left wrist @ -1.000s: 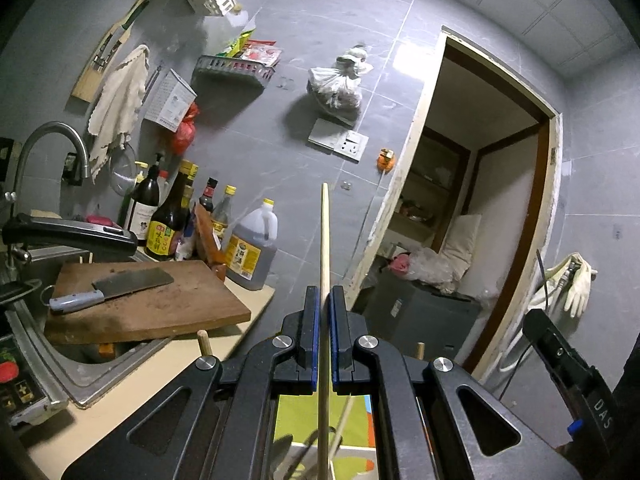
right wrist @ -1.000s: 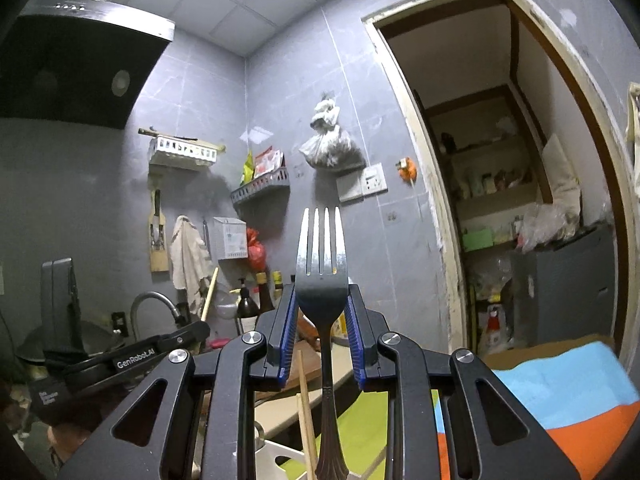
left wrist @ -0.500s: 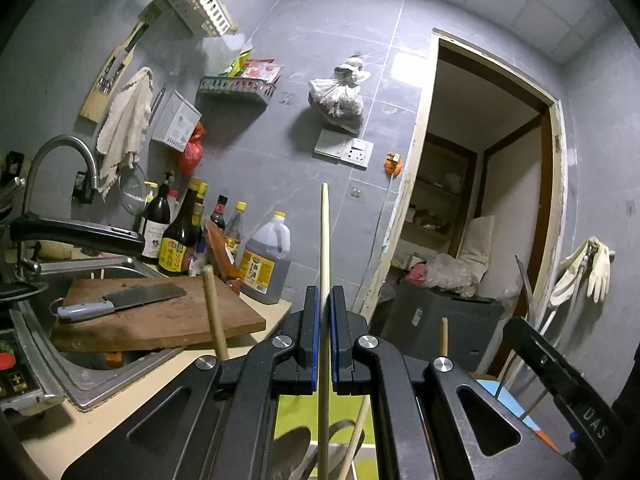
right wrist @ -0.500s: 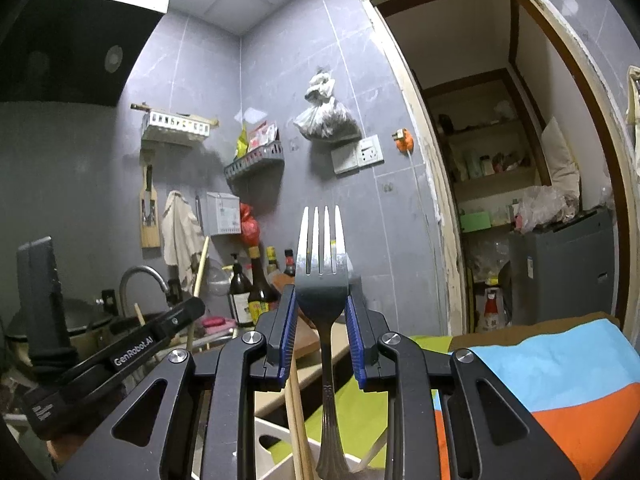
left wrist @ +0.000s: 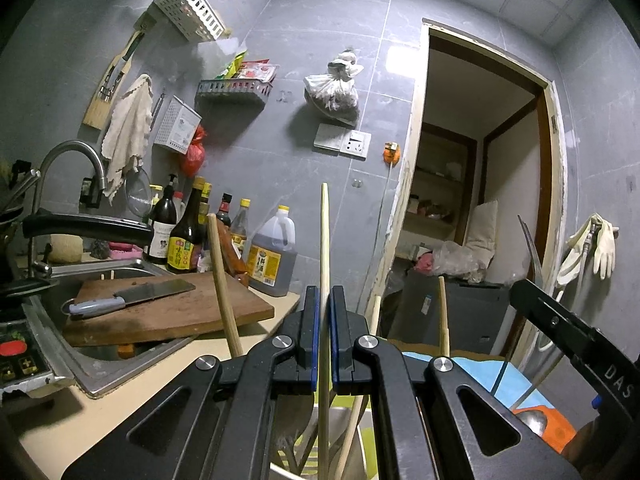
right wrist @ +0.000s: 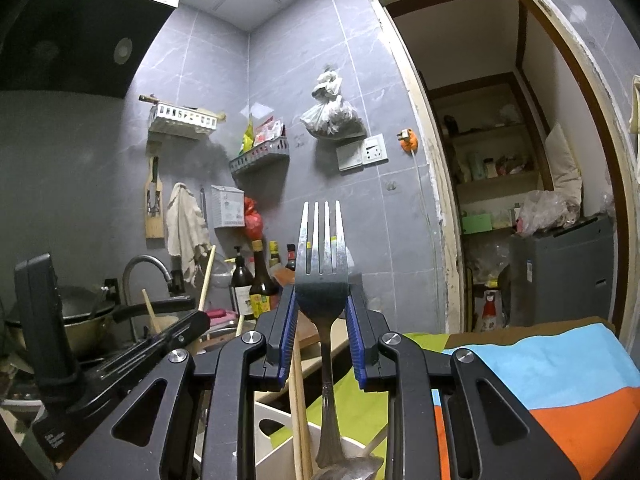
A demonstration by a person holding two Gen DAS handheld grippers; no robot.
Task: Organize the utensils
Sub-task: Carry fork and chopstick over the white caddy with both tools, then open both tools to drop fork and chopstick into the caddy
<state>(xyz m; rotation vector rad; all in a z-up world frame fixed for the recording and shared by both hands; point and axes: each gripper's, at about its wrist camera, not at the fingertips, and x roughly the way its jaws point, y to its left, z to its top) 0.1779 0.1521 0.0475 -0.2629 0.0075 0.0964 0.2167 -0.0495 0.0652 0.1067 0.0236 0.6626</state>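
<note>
Lowering both tools since a second ago, we are clamping an upright chopstick [left wrist: 325,240] in our left gripper [left wrist: 325,344] and an upright fork [right wrist: 322,272] in our right gripper [right wrist: 322,340], both over the white utensil holder [right wrist: 276,446].

The shiny steel fork [right wrist: 323,264] looks smooth metal; the pale slender chopstick [left wrist: 324,248] is matt wood; the brown wooden cutting board [left wrist: 168,308] looks worn and rough.
</note>
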